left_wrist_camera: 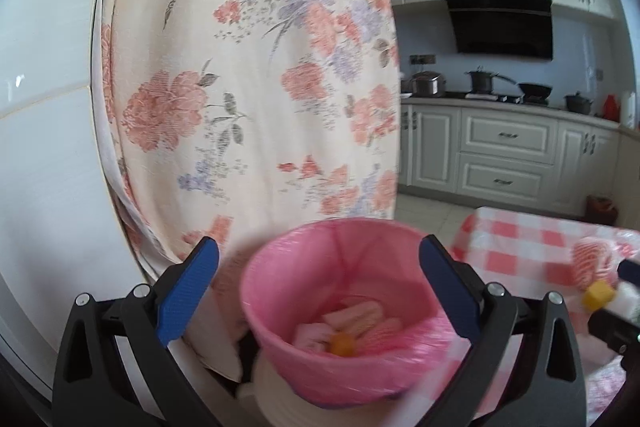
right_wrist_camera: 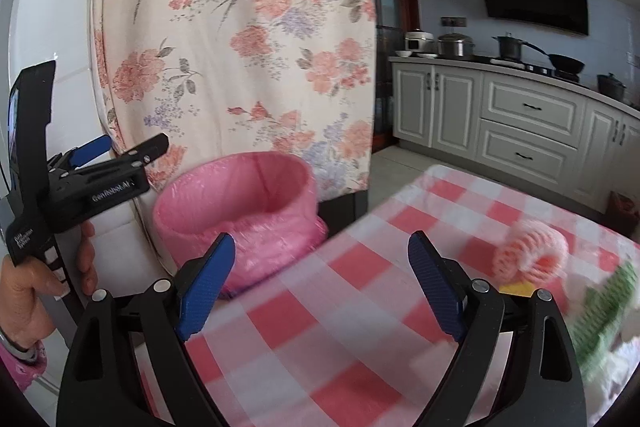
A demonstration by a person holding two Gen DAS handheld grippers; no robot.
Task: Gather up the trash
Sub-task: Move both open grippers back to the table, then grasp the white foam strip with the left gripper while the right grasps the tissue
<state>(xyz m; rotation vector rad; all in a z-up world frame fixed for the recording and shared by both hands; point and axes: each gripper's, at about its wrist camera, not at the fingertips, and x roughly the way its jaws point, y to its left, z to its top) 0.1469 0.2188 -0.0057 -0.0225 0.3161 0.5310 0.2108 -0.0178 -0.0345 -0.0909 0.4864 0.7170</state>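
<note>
Both tools gape wide and empty: left tool (left_wrist_camera: 320, 291) over the pink-lined bin (left_wrist_camera: 332, 311), right tool (right_wrist_camera: 320, 283) above the table (right_wrist_camera: 320, 327). Near the far right edge lies a pink foam net (right_wrist_camera: 528, 251): probably light, squashy; pinch its rim gently.

A table under a red-and-white checked plastic cloth (right_wrist_camera: 320, 307) carries a pink foam fruit net (right_wrist_camera: 528, 251), a small yellow block (right_wrist_camera: 518, 289) touching it, and blurred green packaging (right_wrist_camera: 604, 311).

bin (left_wrist_camera: 340, 291) mouth open above — floral curtain (left_wrist_camera: 248, 75) close behind
</note>
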